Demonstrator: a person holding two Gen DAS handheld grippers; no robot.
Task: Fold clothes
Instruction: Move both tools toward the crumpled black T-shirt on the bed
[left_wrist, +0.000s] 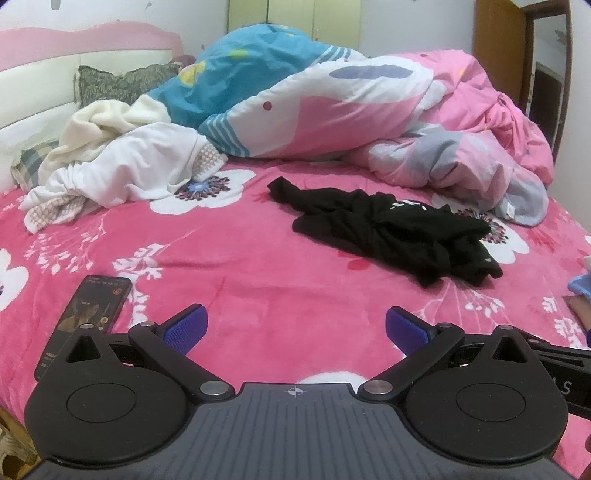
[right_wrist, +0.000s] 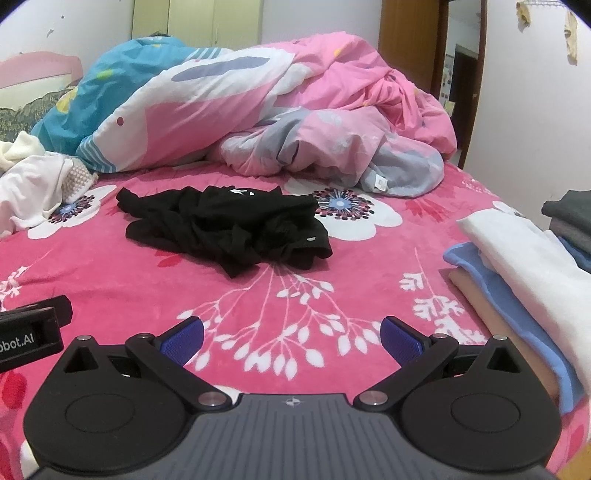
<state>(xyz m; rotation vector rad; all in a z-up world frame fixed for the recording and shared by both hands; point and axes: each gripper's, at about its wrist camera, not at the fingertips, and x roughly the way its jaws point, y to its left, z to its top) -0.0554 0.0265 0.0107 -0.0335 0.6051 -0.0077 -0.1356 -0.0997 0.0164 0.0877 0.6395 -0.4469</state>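
Both grippers hang low over the near edge of the bed (left_wrist: 258, 280), each with its jaws spread wide and nothing between them: the left gripper (left_wrist: 295, 328) and the right gripper (right_wrist: 291, 334) point toward the same crumpled black garment (left_wrist: 388, 232), which lies in a heap on the pink flowered blanket, well ahead of both and touched by neither. Judging from this, the step in hand is the reach for the next piece, with folding of it not yet begun. The next move calls for bringing both grippers forward to the heap, finding two edges or corners in the tangle, and pinching them so the cloth can be lifted and spread flat; the bunched folds make a clean edge hard to pick out. The left view alone shows a phone (left_wrist: 88, 317) lying just beside the left gripper, and more of the white clothes (left_wrist: 122, 166) piled toward the headboard, probably waiting their turn. The right view alone shows a stack of folded clothes (right_wrist: 517, 280) at the right edge of the bed, white on top of blue and tan, which suggests several pieces are already done.
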